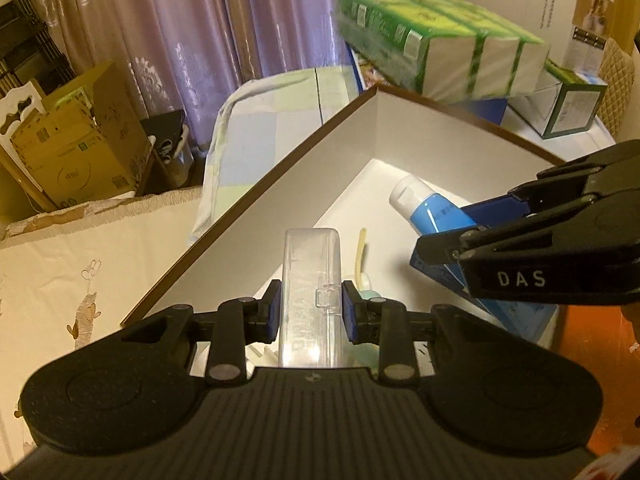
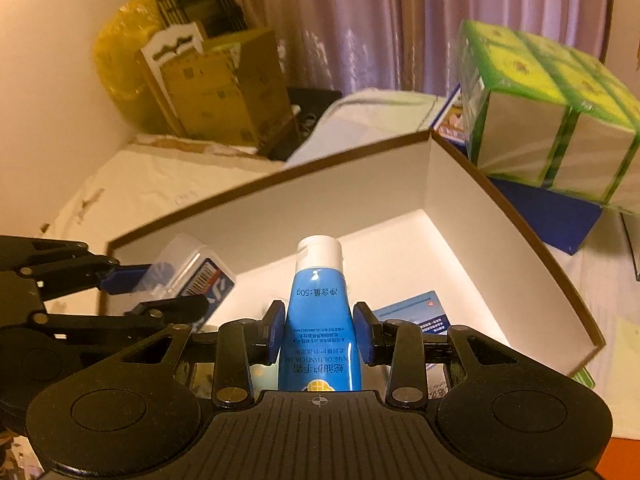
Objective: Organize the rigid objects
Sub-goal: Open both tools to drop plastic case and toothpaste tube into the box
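Clear plastic case [image 1: 311, 294] sits clamped between the left tongs [image 1: 311, 311], held over the near end of the white box [image 1: 304, 176]. Right tongs [image 2: 320, 334] are closed on a blue hand-cream tube [image 2: 320, 320], white cap forward, also over the box. A blue card [image 2: 412, 312], possibly a booklet, lies inside.

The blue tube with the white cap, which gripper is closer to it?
Right. The right gripper is shut on the blue tube with the white cap, its pads touching both sides. The left gripper is beside it, holding a clear plastic case instead.
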